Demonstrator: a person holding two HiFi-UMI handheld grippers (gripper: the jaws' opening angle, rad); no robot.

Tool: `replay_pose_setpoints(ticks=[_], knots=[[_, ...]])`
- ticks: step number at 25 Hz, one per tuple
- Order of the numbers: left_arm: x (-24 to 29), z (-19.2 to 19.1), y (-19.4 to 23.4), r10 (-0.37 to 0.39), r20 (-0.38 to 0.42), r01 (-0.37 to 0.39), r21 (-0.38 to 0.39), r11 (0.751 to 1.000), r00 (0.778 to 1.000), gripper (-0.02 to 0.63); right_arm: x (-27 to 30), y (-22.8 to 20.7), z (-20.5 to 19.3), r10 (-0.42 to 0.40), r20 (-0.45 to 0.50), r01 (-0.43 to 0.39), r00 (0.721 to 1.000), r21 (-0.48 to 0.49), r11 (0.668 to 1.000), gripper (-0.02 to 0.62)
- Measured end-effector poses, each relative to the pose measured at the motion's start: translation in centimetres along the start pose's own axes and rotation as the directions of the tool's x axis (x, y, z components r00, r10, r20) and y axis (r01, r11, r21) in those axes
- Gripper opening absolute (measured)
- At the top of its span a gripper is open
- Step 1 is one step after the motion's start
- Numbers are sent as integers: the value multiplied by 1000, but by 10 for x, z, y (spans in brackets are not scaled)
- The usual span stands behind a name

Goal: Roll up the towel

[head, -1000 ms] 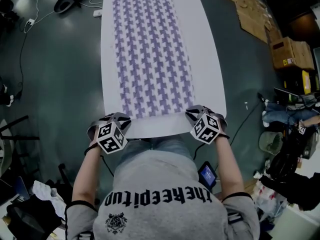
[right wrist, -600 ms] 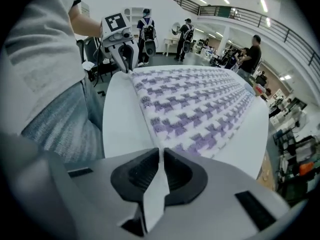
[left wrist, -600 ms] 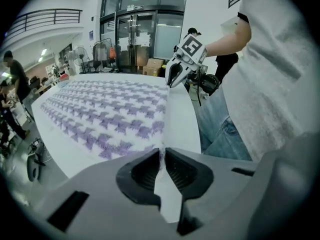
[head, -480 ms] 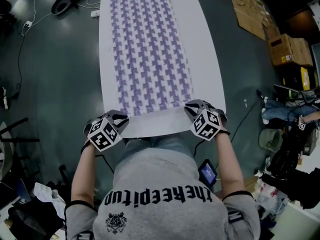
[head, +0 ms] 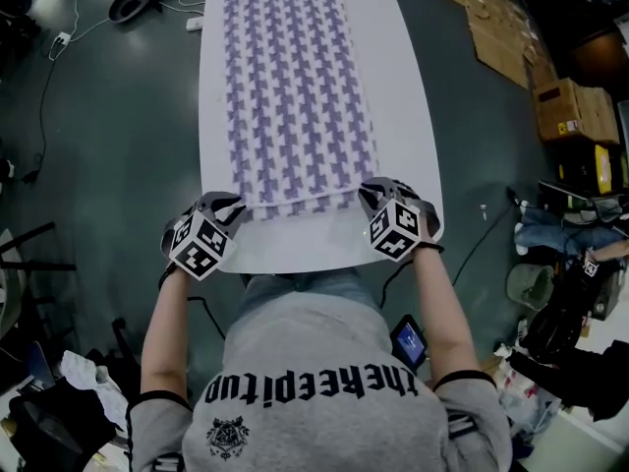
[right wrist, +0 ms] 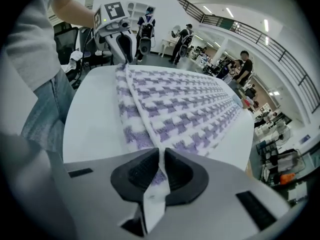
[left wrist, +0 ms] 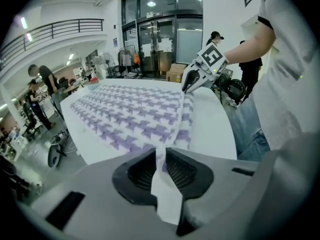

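Where towel (head: 295, 87) covers table (head: 411, 116), cardboard boxes (head: 562, 106) beyond

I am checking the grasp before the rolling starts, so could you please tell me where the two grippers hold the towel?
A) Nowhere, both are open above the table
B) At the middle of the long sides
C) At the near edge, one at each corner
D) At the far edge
C: the left gripper and the right gripper each have their jaws pressed on a corner of the towel at its near edge.
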State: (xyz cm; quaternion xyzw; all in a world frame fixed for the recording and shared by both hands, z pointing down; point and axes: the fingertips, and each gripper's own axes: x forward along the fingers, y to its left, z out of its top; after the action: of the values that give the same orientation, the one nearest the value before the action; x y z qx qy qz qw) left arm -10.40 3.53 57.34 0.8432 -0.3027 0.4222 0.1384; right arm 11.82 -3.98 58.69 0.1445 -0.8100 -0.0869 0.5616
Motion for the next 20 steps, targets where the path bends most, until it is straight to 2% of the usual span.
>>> replay_pose_setpoints(ticks=[3, 5, 6, 7, 9, 11, 13, 15, 18, 20], knots=[[-4, 3, 16, 116, 9, -116, 10, 993, 993, 46, 8, -3, -2, -17, -15, 17, 1000, 6, 1000, 28], [-11, 12, 23, 192, 58, -194, 35, 980, 980, 46, 13, -6, -2, -23, -20, 23, 1000, 14, 1000, 28], [-16, 20, 23, 205, 101, -211, 55, 976, 974, 46, 15, -7, -2, -25, -22, 25, 999, 18, 1000, 28], [-21, 28, 18, 190, 147, -204, 83, 976, 971, 46, 18, -9, -1, -28, -24, 28, 999, 22, 999, 28], [-24, 39, -7, 99, 198, -133, 170, 976, 975, 46, 21, -12, -1, -31, -30, 32, 999, 29, 999, 28], [-15, 34, -35, 7, 140, -44, 262, 964, 990, 70, 22, -13, -1, -33, -33, 34, 999, 36, 999, 28], [1, 14, -50, -21, 27, 11, 306, 952, 999, 147, 23, -13, 0, -36, -32, 38, 999, 39, 999, 28], [16, -3, -48, 6, -45, 8, 291, 957, 999, 168, 23, -13, 1, -39, -26, 41, 999, 50, 998, 28], [27, -14, -37, 42, -83, -22, 220, 975, 996, 176, 18, -17, 2, -44, -3, 44, 999, 89, 995, 28], [31, -20, -31, 38, -100, -19, 184, 983, 994, 176, 14, -22, 0, -53, 6, 52, 999, 121, 991, 43]])
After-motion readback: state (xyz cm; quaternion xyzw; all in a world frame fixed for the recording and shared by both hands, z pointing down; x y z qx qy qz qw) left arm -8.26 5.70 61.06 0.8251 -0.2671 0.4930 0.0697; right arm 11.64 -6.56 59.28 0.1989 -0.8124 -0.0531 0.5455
